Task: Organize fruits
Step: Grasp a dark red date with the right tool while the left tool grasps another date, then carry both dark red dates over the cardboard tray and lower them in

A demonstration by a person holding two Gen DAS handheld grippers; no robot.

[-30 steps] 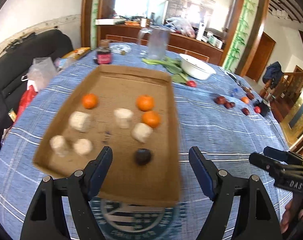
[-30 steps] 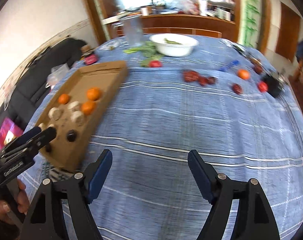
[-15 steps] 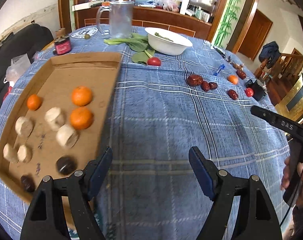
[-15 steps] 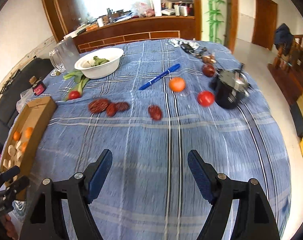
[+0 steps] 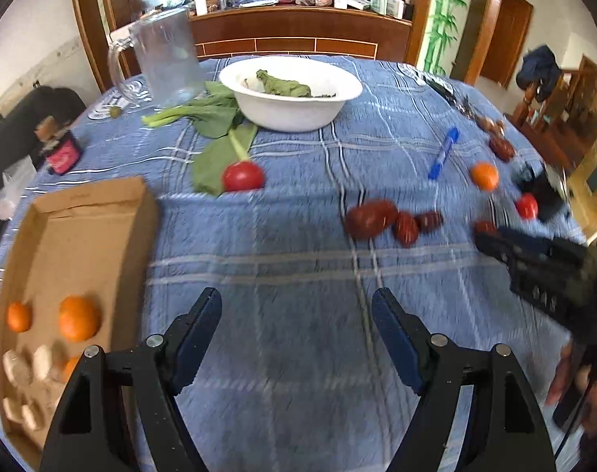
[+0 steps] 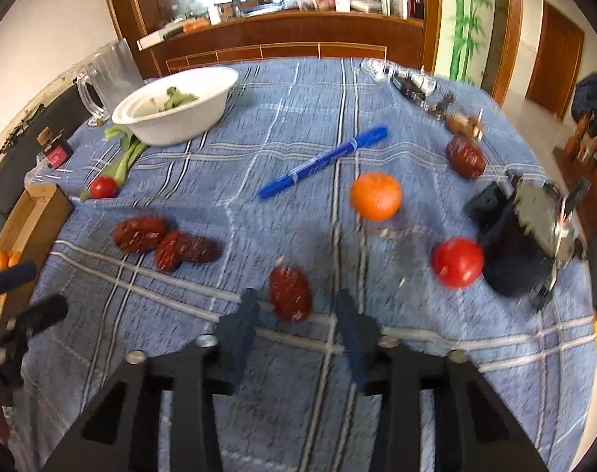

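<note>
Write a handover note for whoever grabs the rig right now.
Left tool: open, empty, over bare cloth.
Right tool: jaws just closed on the lone date, which sits between its tips.
Done: boxed oranges lie in the cardboard box.
Left, all on the cloth: date cluster, loose orange, near tomato, far tomato.

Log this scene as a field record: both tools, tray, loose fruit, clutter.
left tool: open, nothing between its jaws
right tool: jaws have just been closing; red date between its tips, contact unclear
cardboard tray: holds oranges and pale pieces
loose fruit: orange, tomato, date cluster
clutter: blue pen, white bowl
</note>
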